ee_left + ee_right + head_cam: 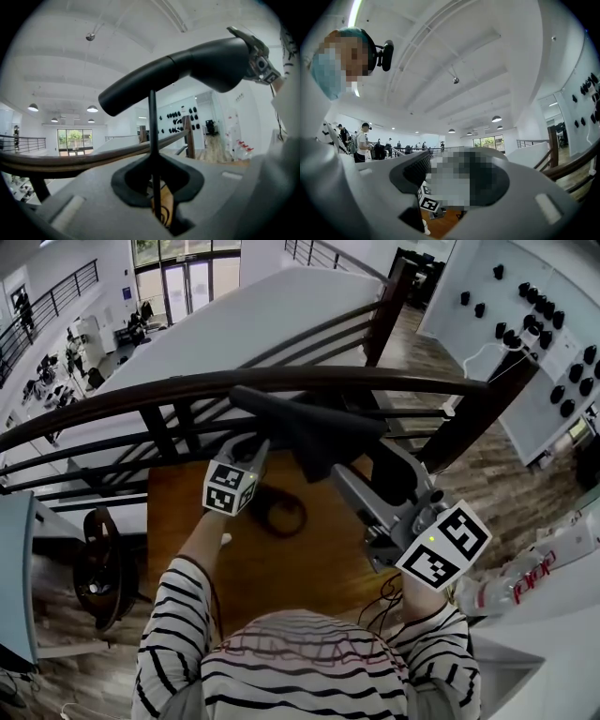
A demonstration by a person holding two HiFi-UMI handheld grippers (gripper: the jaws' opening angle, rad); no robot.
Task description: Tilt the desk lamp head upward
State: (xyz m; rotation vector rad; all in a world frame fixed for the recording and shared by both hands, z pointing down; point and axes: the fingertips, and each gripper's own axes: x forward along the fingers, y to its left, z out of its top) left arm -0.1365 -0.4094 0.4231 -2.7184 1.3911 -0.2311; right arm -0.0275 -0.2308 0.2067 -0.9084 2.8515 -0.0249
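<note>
The black desk lamp head [300, 418] stretches across above the wooden table [281, 582]; in the left gripper view the lamp head [187, 70] slopes up to the right. My left gripper [261, 454] is shut on the lamp's thin black stem [153, 126], which runs upright through my left gripper [154, 197]. My right gripper [370, 470] stands wide around the head's thick end, and the left gripper view shows my right gripper [253, 49] there too. I see no pad pressing on the head. A mosaic patch covers the middle of my right gripper [461, 187] in its own view.
A dark curved wooden railing [281, 382] runs just beyond the table. A dark ring [281, 514] lies on the table under the lamp. A white board with black pegs [544, 324] stands at the right, and a bottle with red print [525, 589] lies at the right.
</note>
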